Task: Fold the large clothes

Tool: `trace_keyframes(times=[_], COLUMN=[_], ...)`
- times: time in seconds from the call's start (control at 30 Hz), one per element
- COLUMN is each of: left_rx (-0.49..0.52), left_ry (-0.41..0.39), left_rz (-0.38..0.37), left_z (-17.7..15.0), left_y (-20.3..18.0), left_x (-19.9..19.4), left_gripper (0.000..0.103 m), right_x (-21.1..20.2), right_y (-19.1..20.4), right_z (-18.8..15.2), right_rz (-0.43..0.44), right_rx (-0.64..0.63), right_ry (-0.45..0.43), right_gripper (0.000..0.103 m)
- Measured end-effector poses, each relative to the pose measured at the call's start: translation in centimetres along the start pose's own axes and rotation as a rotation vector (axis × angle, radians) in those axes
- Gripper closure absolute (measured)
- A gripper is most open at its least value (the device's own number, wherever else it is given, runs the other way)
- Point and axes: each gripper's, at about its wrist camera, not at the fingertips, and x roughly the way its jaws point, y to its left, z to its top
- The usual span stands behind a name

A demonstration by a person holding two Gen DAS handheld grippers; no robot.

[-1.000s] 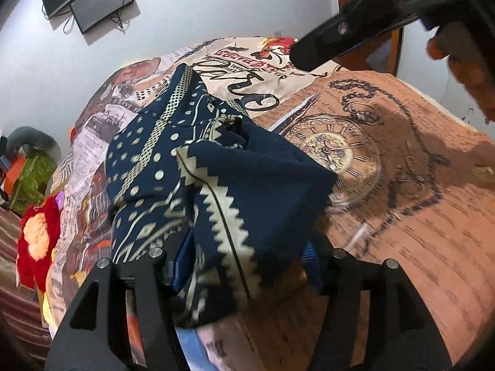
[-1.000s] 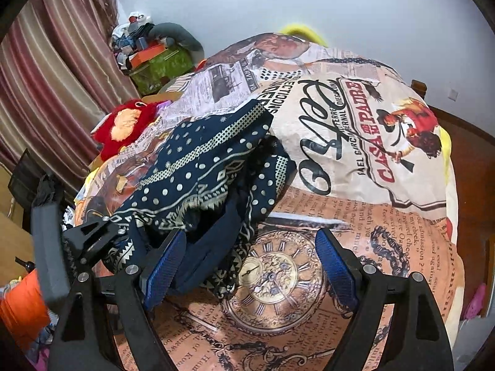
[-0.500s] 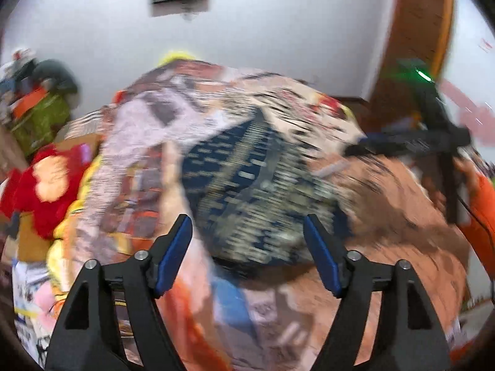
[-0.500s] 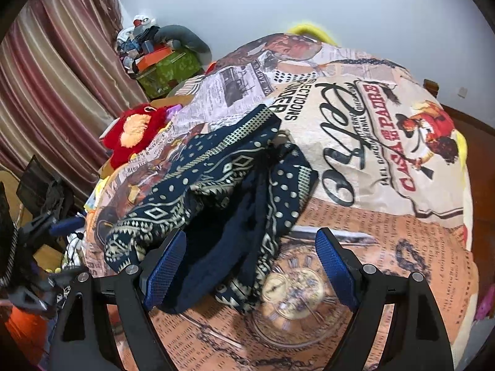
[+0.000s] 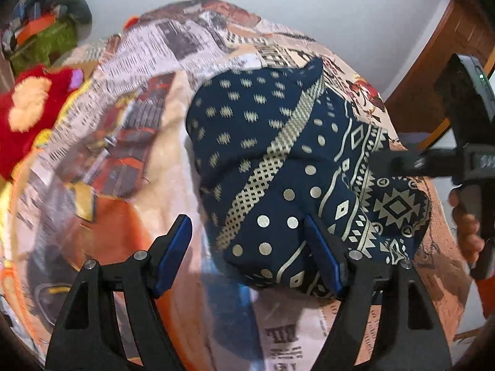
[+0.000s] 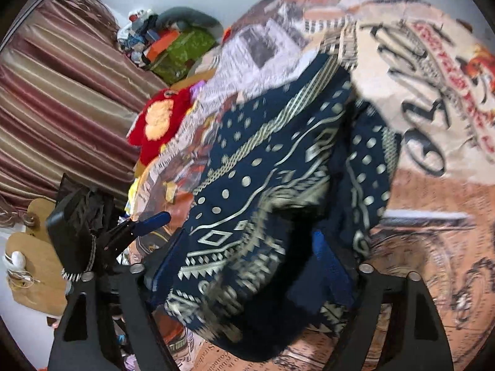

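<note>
**Folded navy garment on the printed bedspread**

Navy-blue cloth garment with cream dots and geometric bands [image 5: 287, 167] lies bunched in a folded heap on the newspaper-print bedspread [image 5: 130, 99]. Left gripper [image 5: 247, 253]: jaws have just been opening, stand wide; the garment's near edge lies between them, unpressed. Right gripper [image 6: 241, 266]: jaws have just been closing around the cloth's near folds; whether they pinch it cannot be told. Red plush toy [image 6: 161, 120] at the bed's edge.

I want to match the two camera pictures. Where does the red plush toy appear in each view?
Left wrist view: the red plush toy is at the left edge, beside the printed bedspread.
Right wrist view: the red plush toy is left of centre, between the striped curtain and the bedspread.
Shared landmark: the navy patterned garment lying on the bedspread.
</note>
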Motion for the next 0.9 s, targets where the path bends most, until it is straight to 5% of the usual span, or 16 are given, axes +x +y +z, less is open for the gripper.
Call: trace_keyframes(times=[0.07, 0.23, 0.33, 0.5, 0.9], left_rx=[0.015, 0.028, 0.017, 0.059, 0.163], left_ry=[0.020, 0.020, 0.024, 0.019, 0.021], left_rz=[-0.016, -0.009, -0.019, -0.011, 0.050], left_z=[-0.2, -0.5, -0.7, -0.8, -2.1], left_y=[-0.4, -1.3, -0.9, -2.3, -5.7], left_x=[0.7, 0.6, 0.4, 0.2, 2.5], left_gripper=[0.028, 0.028, 0.028, 0.028, 0.025], right_x=[1.2, 2.5, 1.2, -2.0, 0.4], right_y=[0.2, 0.1, 0.7, 1.4, -4.0], right_z=[-0.3, -0.7, -0.8, -1.6, -4.1], right_rz=[-0.007, -0.039, -0.067, -0.160, -0.259], right_rx=[-0.014, -0.038, -0.090, -0.203, -0.173], right_ry=[0.024, 0.017, -0.035, -0.118, -0.037], right_gripper=[0.041, 0.085, 0.096, 0.099, 0.099])
